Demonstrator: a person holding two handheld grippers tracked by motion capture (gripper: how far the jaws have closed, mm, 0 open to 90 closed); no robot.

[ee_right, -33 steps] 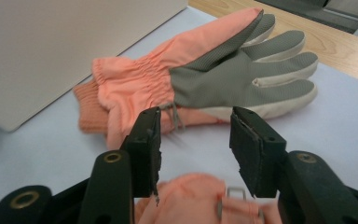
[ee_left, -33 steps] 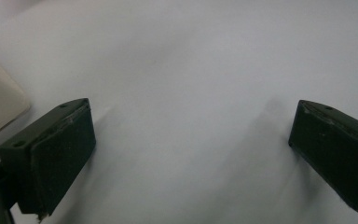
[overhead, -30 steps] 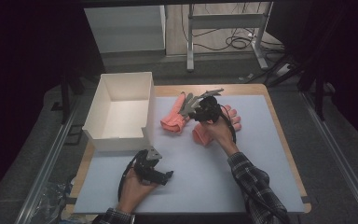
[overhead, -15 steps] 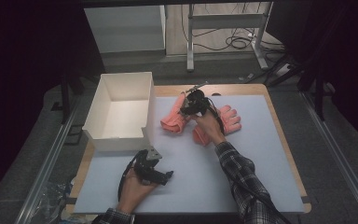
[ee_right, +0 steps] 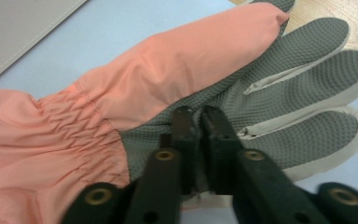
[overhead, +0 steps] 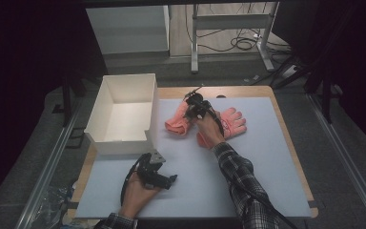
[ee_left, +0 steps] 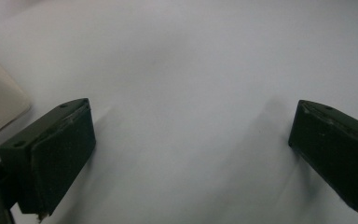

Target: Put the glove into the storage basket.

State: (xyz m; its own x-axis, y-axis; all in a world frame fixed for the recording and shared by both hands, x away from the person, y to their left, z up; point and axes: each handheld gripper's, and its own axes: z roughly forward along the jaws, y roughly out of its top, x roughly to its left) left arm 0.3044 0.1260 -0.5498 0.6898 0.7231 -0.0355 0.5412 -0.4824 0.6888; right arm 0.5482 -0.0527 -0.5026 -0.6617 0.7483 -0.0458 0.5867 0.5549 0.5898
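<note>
Dark room around a wooden table (overhead: 293, 143) with a pale blue mat (overhead: 262, 162) covering most of it, frame centre in the high view. White box (overhead: 124, 114), open top, sits on the mat's upper left. Two pink gloves at upper centre: left glove (overhead: 177, 123) just right of the box, right glove (overhead: 231, 121) beside it, partly under the person's right hand. Right gripper (overhead: 190, 109) is on the left glove; its jaws have just been closing. In the right gripper view they stand nearly together, clenched on the left glove (ee_right: 168, 70) at the grey dotted palm near the gathered cuff. Left gripper (overhead: 164, 180) rests on the mat at lower left, below the box, well apart from the gloves. Left gripper view: jaws released, wide apart, bare mat (ee_left: 191, 93) between them.
</note>
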